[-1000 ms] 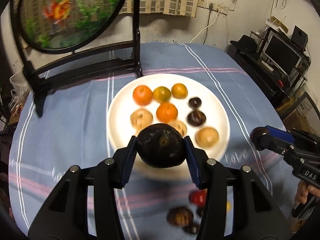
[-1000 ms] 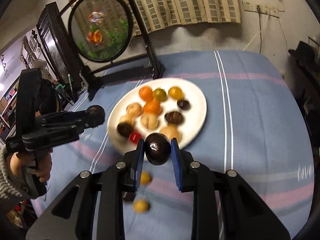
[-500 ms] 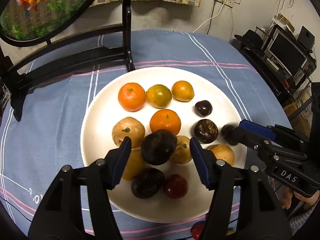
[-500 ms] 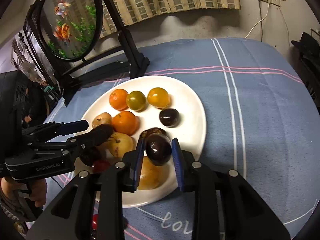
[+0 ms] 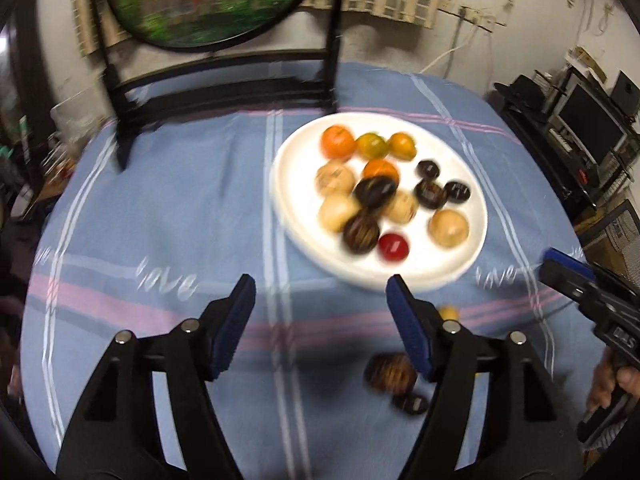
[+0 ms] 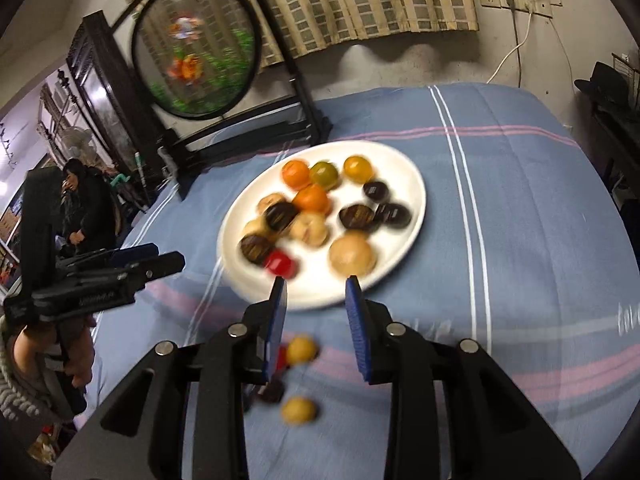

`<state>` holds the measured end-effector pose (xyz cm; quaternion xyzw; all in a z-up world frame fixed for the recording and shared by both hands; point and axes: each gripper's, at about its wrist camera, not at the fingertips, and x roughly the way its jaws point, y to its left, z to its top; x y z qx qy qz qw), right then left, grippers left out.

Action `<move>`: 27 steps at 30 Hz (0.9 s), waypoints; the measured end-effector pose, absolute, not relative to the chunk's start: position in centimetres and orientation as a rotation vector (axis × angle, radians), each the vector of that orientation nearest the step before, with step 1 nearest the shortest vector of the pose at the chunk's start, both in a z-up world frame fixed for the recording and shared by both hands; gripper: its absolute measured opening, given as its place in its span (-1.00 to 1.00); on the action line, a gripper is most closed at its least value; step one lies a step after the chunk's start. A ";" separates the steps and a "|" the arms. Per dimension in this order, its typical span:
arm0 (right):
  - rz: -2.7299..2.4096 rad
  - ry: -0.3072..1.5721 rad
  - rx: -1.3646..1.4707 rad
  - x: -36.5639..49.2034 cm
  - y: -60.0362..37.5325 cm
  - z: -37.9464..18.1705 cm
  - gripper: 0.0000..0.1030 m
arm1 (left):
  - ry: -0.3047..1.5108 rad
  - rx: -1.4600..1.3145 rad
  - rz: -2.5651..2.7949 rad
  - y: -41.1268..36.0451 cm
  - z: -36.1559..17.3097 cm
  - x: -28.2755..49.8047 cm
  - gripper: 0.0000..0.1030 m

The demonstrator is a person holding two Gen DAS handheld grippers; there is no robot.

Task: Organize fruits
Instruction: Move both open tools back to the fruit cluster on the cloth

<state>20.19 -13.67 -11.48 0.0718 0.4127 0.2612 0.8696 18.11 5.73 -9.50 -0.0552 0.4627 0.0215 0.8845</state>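
Note:
A white plate [image 5: 280, 184] [image 6: 416, 200] on the blue striped cloth carries several oranges, tan fruits, dark fruits and one red one. A large dark fruit [image 5: 374, 191] rests on top of the pile. A small dark fruit [image 6: 394, 214] lies near the plate's right rim. My left gripper [image 5: 320, 284] [image 6: 166, 256] hangs over the cloth short of the plate, its jaws opening, with nothing between them. My right gripper [image 6: 316, 284] [image 5: 556, 266] stands at the plate's near rim, open a little and empty. Loose on the cloth lie a brown fruit [image 5: 390, 372] and yellow fruits [image 6: 301, 350] [image 6: 298, 410].
A round painted screen on a black stand [image 5: 216, 0] [image 6: 196, 48] rises behind the plate. A desk with monitors [image 5: 588, 120] is off the table's right side. A person [image 6: 84, 200] stands in the room at the left. The blue cloth runs left of the plate.
Each gripper has let go of its dark fruit on the plate and drawn back to the near side. The left jaws have spread much wider.

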 end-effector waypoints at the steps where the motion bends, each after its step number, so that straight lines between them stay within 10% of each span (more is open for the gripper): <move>1: 0.554 0.865 0.146 18.7 -13.7 -11.2 -0.39 | 0.966 -0.118 0.060 6.1 -9.4 16.9 0.41; 5: 0.571 0.857 0.117 14.2 -13.5 -10.4 0.13 | 0.965 -0.110 0.117 7.1 -9.1 12.9 0.47; 27: 0.603 0.778 -0.005 6.2 -12.8 -7.4 0.15 | 0.908 -0.083 0.162 6.0 -7.5 5.9 0.70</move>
